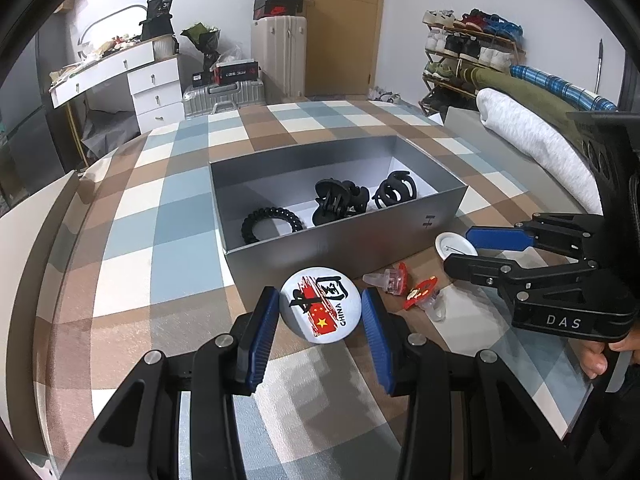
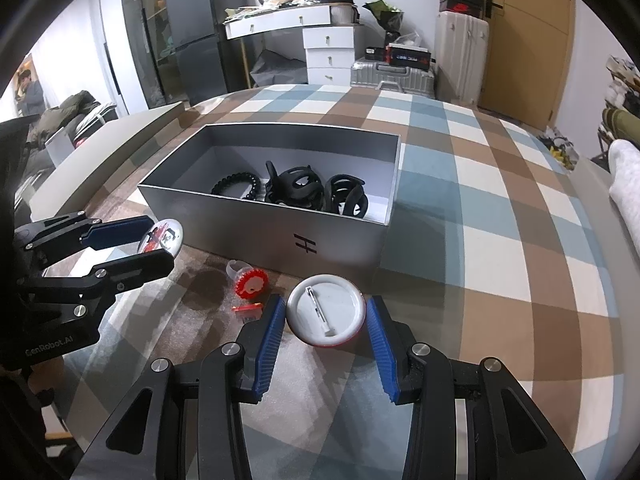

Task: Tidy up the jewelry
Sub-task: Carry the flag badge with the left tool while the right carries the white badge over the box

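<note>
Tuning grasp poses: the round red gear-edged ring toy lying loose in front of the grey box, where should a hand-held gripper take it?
Grip the round red gear-edged ring toy across its toothed disc rim, coming from above. It lies tilted on the checked cloth, its clear band towards the grey box; the disc is its widest, firmest part.

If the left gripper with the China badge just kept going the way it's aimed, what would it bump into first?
Probably the near wall of the grey box, just ahead of the left gripper and its China badge; depth is hard to judge, so it might meet the checked cloth first.
</note>
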`<state>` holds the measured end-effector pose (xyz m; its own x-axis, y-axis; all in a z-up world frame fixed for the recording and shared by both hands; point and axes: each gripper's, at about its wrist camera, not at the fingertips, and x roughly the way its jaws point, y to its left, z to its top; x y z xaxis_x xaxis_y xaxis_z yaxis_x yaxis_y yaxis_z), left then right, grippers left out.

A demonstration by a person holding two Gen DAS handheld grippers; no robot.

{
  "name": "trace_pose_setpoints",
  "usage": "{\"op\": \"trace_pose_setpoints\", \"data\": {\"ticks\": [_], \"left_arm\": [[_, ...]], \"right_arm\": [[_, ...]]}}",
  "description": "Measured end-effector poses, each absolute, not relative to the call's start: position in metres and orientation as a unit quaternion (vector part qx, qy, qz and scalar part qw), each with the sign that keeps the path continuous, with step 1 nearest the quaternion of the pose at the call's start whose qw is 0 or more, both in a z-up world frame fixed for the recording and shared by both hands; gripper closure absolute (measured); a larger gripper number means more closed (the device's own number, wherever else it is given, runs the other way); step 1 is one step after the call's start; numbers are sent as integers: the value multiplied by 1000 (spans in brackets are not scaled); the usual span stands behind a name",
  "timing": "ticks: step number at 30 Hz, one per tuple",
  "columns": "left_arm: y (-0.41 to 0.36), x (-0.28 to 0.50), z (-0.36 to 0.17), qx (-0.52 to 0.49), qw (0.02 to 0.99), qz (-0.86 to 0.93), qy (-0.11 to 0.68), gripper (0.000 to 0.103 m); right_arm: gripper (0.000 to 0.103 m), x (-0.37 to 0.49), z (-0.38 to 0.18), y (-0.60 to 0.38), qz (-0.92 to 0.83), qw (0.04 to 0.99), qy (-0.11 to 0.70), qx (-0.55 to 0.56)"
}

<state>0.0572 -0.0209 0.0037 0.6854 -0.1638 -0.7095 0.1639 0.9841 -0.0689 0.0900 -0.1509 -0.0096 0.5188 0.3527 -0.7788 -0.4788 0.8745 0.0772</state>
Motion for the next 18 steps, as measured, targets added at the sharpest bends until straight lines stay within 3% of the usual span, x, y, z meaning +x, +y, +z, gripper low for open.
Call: {"op": "trace_pose_setpoints", "data": {"ticks": [18], "left_arm": [[-14,52,19,-19,931,-95,351,66]], "right_arm": [[62,87,7,-158,241,883,398,-53]]}}
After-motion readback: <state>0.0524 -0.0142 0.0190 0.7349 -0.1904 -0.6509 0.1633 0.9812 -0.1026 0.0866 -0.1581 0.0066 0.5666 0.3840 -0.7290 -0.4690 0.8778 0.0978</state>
